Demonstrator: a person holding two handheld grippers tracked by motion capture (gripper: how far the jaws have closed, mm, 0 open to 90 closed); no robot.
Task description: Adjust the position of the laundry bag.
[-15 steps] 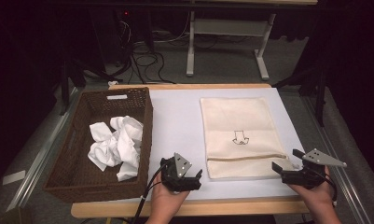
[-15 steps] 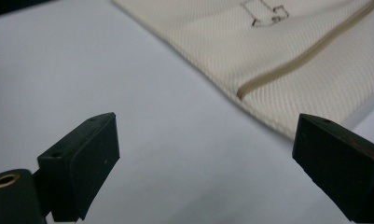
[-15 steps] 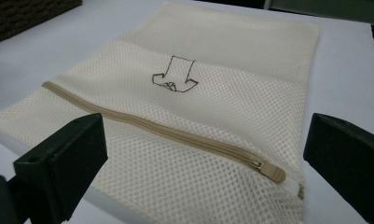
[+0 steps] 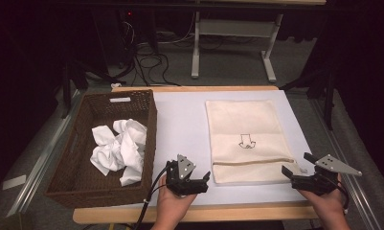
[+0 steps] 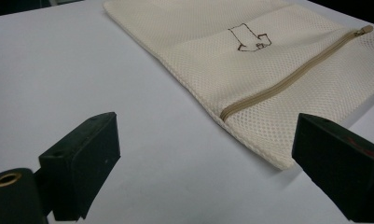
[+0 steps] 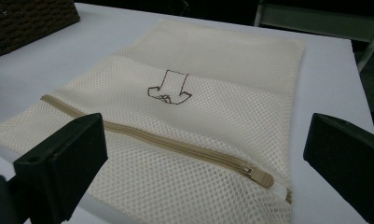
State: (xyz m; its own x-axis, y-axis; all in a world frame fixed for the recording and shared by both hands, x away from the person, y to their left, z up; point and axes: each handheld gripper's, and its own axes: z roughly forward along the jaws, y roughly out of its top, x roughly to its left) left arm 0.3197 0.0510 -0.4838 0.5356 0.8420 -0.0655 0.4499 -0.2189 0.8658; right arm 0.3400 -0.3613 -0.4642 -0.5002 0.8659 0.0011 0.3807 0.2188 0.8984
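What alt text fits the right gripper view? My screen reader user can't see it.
A cream mesh laundry bag lies flat on a white table, zipper closed, its pull near the camera. The right gripper hangs open just before it, one black jaw on either side. A wicker basket sits top left.

My left gripper [image 4: 199, 179] has edged a little right along the near edge of the tabletop [image 4: 180, 124], closer to the mesh bag's [image 4: 244, 129] near left corner. My right gripper [image 4: 295, 167] has crept slightly left toward the zipper pull [image 6: 261, 177].
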